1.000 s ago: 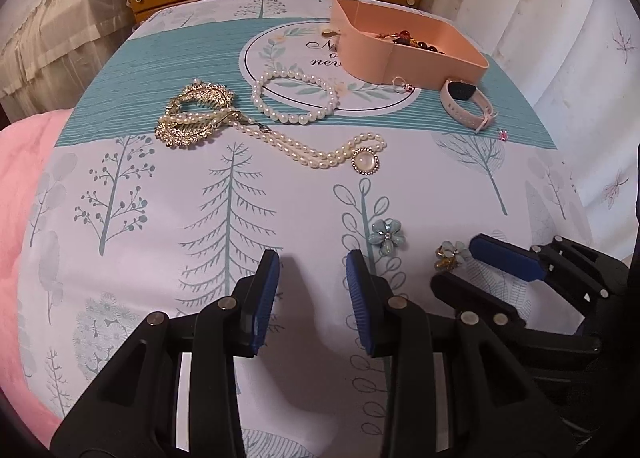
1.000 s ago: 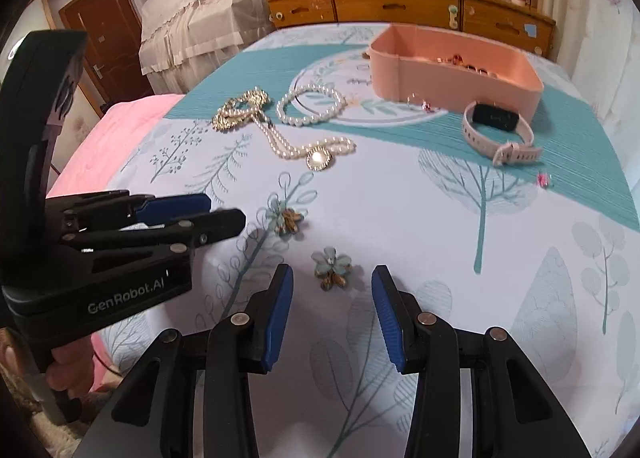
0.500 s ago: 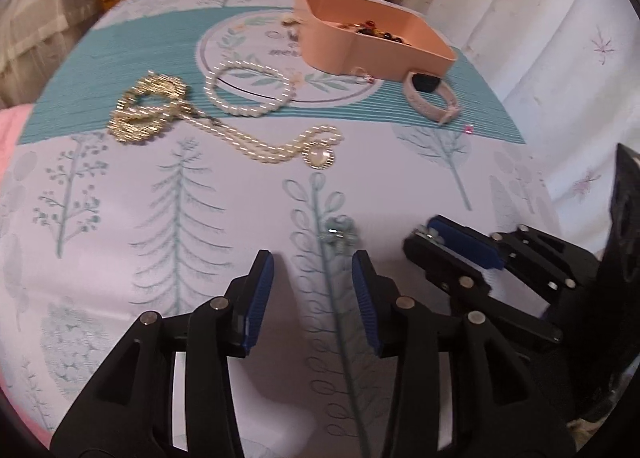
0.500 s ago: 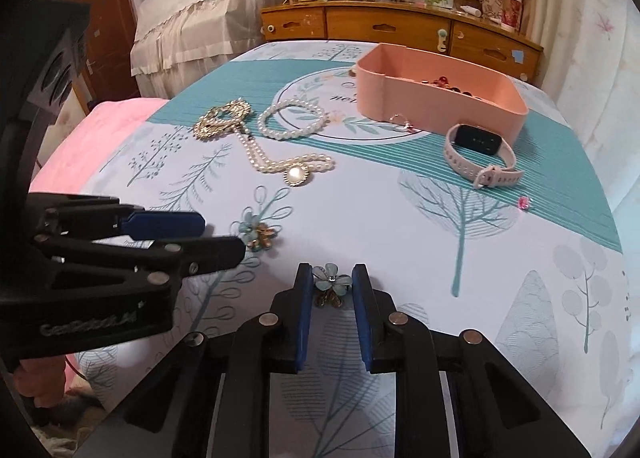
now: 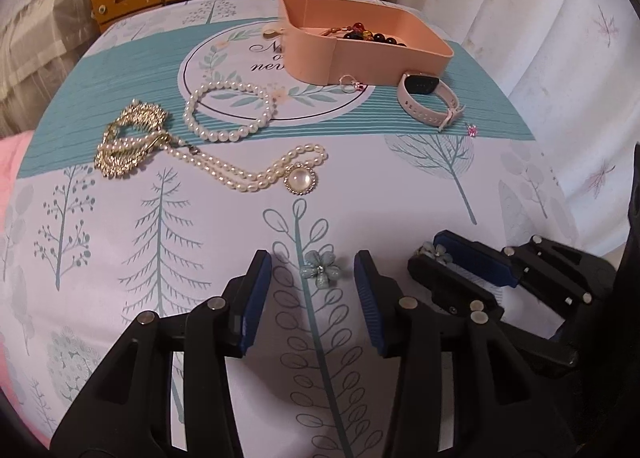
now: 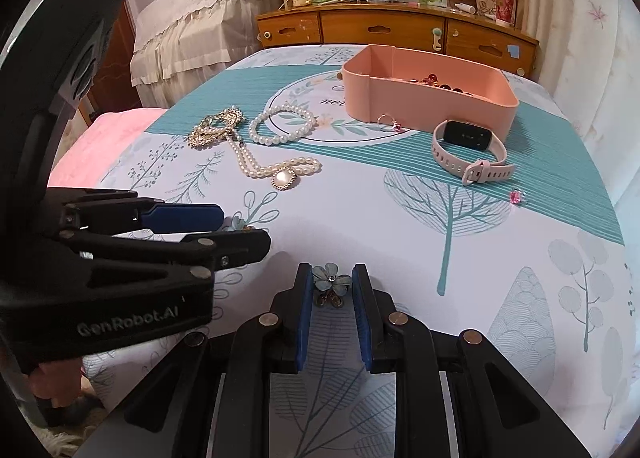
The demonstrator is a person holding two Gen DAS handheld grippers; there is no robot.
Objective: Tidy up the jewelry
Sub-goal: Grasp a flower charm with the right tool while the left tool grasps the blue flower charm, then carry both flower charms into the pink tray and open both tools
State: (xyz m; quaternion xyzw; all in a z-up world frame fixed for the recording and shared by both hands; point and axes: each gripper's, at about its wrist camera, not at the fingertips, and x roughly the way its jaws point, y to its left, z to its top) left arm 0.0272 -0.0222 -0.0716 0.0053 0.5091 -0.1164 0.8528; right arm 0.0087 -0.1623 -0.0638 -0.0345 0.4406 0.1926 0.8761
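Flower earring (image 6: 330, 280) now pinched by right fingers (image 6: 304, 300); left fingers (image 5: 256, 290) stay spread around second flower (image 5: 321, 269).

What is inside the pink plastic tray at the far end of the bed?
The pink plastic tray holds a string of dark red, amber and black beads against its far side. Its near wall hides most of the floor, so anything lying low there cannot be seen.

bare cloth (image 6: 500, 258) right of right gripper (image 6: 331, 281), left gripper (image 6: 236, 232) (just beside) crowding left
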